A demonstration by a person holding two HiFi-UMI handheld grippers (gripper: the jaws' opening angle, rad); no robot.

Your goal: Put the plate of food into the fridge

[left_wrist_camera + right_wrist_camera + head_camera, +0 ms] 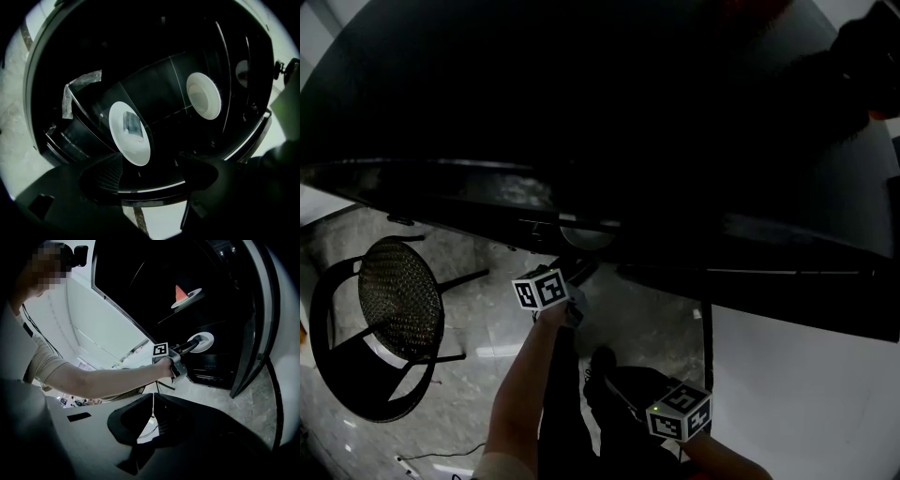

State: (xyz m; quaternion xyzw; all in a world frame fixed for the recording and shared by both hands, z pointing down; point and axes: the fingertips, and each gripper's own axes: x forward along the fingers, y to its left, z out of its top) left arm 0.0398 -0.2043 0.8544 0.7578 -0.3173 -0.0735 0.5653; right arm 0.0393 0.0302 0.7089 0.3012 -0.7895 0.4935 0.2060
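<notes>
Surroundings: one chair, floor, loose cable, white panel, one upper plate, tape.

Head view: a black chair (389, 328) stands at 8 o'clock on the floor (487, 323), with a round mesh panel and a curved dark frame around it; nothing rests on it. The floor is pale grey stone with darker veining, glossy in places. A thin cable (431, 457) lies on it at 7 o'clock, just beside the chair's base. A plain white panel (806, 394) fills the 4 o'clock quarter. Right gripper view: an upper plate (187, 297), white, sits level at 1 o'clock and carries a red wedge (180, 290), upright. Left gripper view: a pale tape strip (77, 84), bent at a corner, sits at 10 o'clock on a dark surface.
</notes>
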